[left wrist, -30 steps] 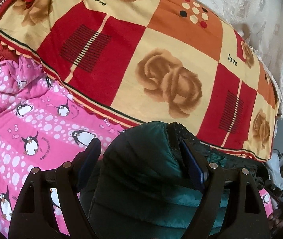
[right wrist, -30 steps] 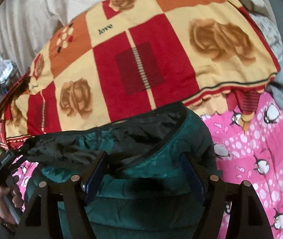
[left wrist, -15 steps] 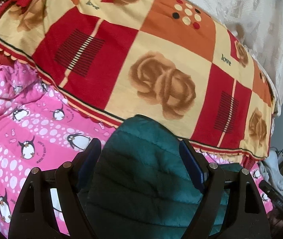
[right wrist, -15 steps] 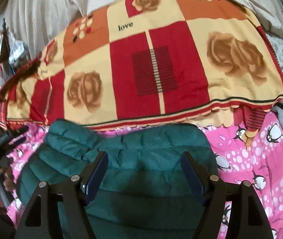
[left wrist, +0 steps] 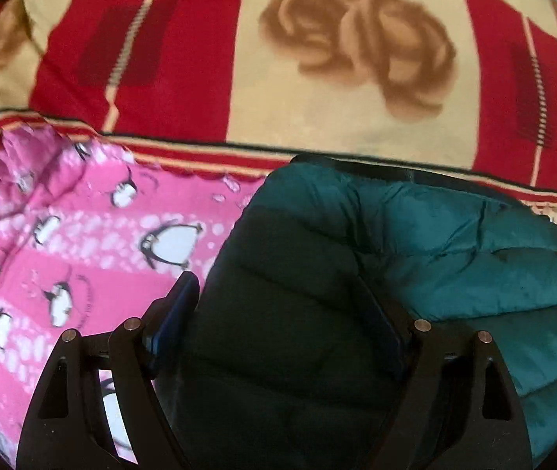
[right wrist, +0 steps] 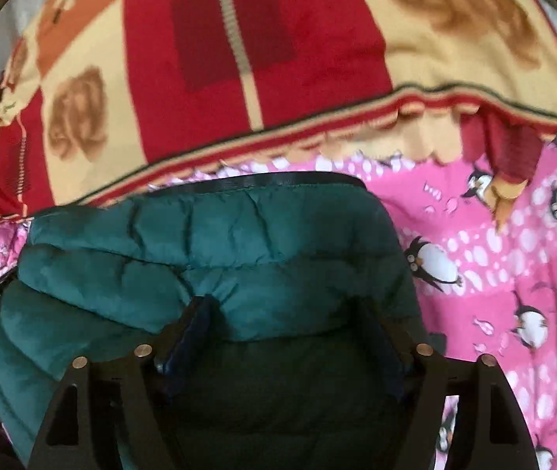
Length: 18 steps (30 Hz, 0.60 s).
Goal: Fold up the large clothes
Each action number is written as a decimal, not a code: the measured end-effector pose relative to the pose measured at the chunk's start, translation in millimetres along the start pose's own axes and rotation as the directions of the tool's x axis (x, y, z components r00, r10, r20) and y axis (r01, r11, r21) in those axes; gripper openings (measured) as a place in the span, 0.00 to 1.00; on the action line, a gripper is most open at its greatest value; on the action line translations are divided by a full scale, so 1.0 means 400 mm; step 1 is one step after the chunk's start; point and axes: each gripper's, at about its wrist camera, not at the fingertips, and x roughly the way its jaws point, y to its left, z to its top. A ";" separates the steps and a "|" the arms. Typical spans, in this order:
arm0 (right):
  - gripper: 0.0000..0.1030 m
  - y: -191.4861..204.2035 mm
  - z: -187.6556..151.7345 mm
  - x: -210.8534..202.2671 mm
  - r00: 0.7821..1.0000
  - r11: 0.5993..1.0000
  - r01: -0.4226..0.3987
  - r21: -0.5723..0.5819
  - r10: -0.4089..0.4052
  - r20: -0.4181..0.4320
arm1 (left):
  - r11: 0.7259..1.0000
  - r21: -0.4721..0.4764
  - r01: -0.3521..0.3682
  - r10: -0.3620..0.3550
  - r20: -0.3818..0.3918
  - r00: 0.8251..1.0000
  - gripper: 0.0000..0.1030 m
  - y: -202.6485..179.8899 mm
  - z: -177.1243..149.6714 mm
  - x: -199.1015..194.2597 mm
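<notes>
Teal quilted puffer jacket [right wrist: 208, 258] lies doubled on the penguin-print bedsheet [left wrist: 82, 243], both left tongs [left wrist: 286, 313] and right tongs [right wrist: 290, 325] spread wide, released, probably pressing the fold flat.

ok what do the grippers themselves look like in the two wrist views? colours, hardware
Both match: the left gripper and the right gripper have black angular two-arm linkages with cut-out slots, silver round pivot pins at the joints, and dark blue pads on the fingers. No cables or markings show on either gripper.
</notes>
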 end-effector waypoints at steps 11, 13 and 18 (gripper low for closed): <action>0.84 -0.033 -0.003 0.065 1.000 0.999 0.008 0.040 -0.007 -0.022 | 1.000 -0.008 -0.029 0.029 -0.040 0.999 0.82 -0.005 -0.002 0.041; 0.84 -0.029 -0.001 0.065 1.000 0.999 0.014 0.035 -0.013 -0.020 | 0.999 -0.009 -0.032 0.032 -0.033 0.999 0.81 -0.004 -0.002 0.023; 0.77 -0.011 0.005 -0.042 0.996 0.999 0.029 0.022 -0.031 0.089 | 0.995 -0.078 0.067 -0.063 0.055 0.997 0.81 0.029 -0.002 -0.113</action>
